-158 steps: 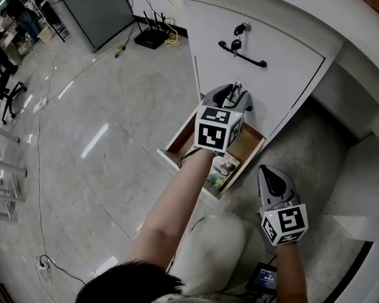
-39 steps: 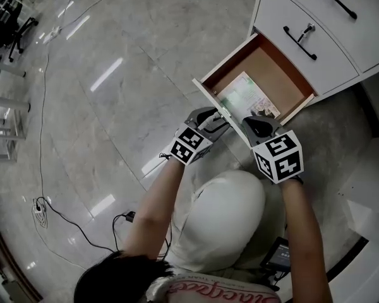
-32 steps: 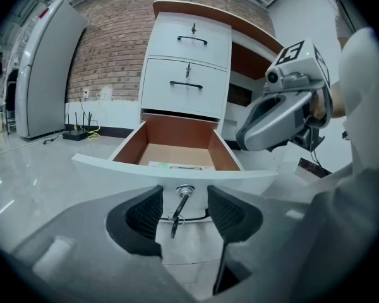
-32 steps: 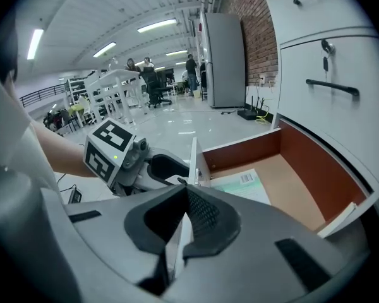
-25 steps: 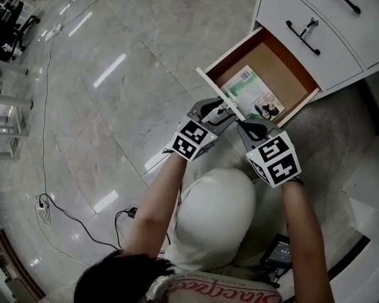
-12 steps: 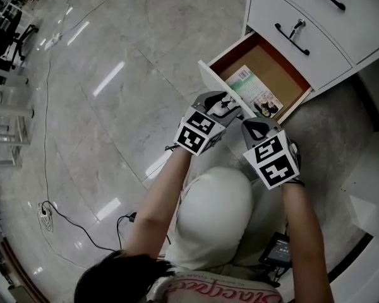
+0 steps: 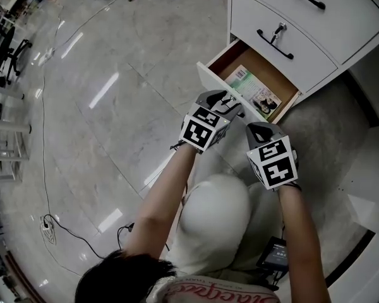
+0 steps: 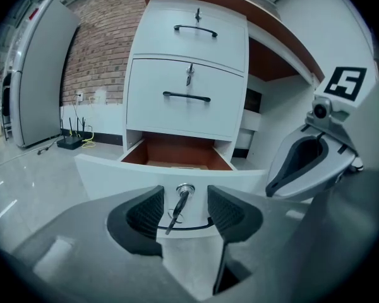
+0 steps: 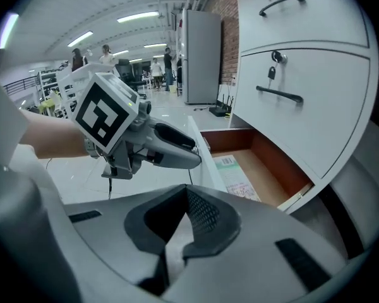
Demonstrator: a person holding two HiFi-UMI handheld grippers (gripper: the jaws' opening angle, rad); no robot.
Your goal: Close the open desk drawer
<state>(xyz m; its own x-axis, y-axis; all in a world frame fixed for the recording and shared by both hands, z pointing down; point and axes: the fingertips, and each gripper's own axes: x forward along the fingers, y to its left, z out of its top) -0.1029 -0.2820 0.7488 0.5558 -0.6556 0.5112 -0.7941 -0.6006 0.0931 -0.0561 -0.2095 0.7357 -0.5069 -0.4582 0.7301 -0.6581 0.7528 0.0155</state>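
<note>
The white desk's bottom drawer (image 7: 265, 74) stands part-way open, its brown inside holding a green-and-white booklet (image 7: 252, 93). My left gripper (image 7: 226, 101) is at the white drawer front (image 8: 114, 172). It is open, with its pads either side of the lock and the hanging key (image 8: 179, 204). My right gripper (image 7: 260, 130) is just to the right of it, near the front's right end, shut on nothing. From the right gripper view I see the drawer (image 9: 265, 163), the booklet (image 9: 234, 175), the left gripper (image 9: 158, 147) and the right gripper's own closed jaws (image 9: 186, 216).
Two shut drawers with black handles (image 8: 186, 96) sit above the open one. A router with cables (image 8: 69, 142) lies on the floor by the brick wall, beside a tall grey cabinet (image 8: 31, 74). My knee (image 7: 215, 219) is below the grippers. A dark device (image 7: 275, 254) lies on the floor.
The drawer has slid further into the desk over the last frames, and both grippers have moved toward the desk with its front. Earlier the right gripper hung back beside the knee.
</note>
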